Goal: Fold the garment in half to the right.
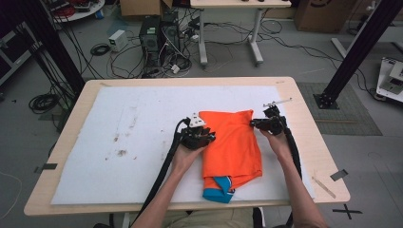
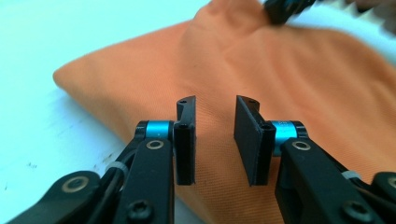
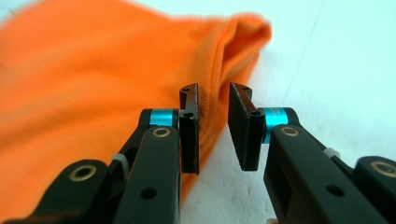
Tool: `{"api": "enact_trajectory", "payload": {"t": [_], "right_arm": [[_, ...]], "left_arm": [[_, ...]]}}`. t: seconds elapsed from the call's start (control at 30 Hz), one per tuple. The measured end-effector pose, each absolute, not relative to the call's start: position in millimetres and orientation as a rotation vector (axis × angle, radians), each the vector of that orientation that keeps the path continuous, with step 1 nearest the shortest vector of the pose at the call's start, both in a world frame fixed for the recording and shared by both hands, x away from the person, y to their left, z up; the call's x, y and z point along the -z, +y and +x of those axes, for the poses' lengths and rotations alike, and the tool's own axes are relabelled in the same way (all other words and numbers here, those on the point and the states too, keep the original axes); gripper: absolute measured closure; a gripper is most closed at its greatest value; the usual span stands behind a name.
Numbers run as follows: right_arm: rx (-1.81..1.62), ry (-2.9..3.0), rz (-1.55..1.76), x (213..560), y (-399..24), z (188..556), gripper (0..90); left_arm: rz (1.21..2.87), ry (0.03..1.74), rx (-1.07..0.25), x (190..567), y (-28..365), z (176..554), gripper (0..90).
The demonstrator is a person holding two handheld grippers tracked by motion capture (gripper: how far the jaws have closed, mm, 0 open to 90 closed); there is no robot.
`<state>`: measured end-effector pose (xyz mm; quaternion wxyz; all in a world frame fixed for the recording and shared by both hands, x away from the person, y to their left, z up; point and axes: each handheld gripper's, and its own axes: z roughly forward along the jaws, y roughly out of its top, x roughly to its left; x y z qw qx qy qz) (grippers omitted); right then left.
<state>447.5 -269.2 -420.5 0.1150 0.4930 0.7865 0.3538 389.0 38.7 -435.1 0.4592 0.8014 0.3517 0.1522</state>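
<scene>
White mat (image 1: 142, 133) (stained) bears orange cloth (image 1: 233, 142) between both tools.

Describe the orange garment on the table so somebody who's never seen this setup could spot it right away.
On the wooden table lies a white sheet. Right of its middle, between two hand-held black tools, lies the folded orange garment, with blue fabric poking out at its near end. It is the sheet's sole bright-coloured thing.

no readable text, label, brand or number anywhere. only one sign: a black x-shaped tape cross (image 1: 347, 210) stuck on the grey floor just off the table's near right corner. partial dark printing on a cardboard box (image 1: 319, 9) at the far right, too cropped to read.
</scene>
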Motion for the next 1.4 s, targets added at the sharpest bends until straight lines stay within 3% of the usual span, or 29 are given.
{"api": "enact_trajectory", "payload": {"t": [0.23, 0.4, 0.5, 0.63, 0.8, 0.87, 1.0, 1.1, 1.23, 1.27, 1.4], "right_arm": [[-1.055, 2.26, 1.371, 409, -249, 462, 73.3], [-0.912, 2.252, 1.492, 426, -266, 475, 74.4], [-0.879, 2.211, 1.523, 429, -277, 472, 73.5], [-1.066, 2.182, 1.487, 410, -275, 451, 70.1], [-1.127, 2.31, 1.338, 398, -253, 421, 62.1], [-1.12, 2.358, 1.28, 401, -246, 409, 63.2], [-0.939, 2.386, 1.222, 418, -248, 399, 77.7], [-0.873, 2.341, 1.25, 426, -259, 398, 78.5], [-0.972, 2.27, 1.298, 425, -269, 385, 70.6], [-1.126, 2.233, 1.311, 422, -277, 369, 66.0], [-1.287, 2.253, 1.251, 419, -282, 334, 62.0]], "left_arm": [[2.0, 0.869, -0.397, 439, 37, 387, 68.7], [2.0, 0.87, -0.391, 441, 38, 387, 67.4], [1.975, 0.869, -0.369, 440, 39, 387, 62.1], [1.918, 0.868, -0.398, 429, 43, 380, 52.0], [1.903, 0.855, -0.422, 421, 52, 373, 50.6], [1.9, 0.86, -0.422, 422, 58, 371, 50.6], [1.898, 0.879, -0.413, 426, 65, 369, 50.4], [1.895, 0.878, -0.411, 427, 68, 366, 50.4], [1.883, 0.871, -0.404, 426, 71, 363, 50.3], [1.89, 0.861, -0.404, 425, 72, 361, 50.3], [1.887, 0.847, -0.406, 423, 71, 356, 50.3]]}}
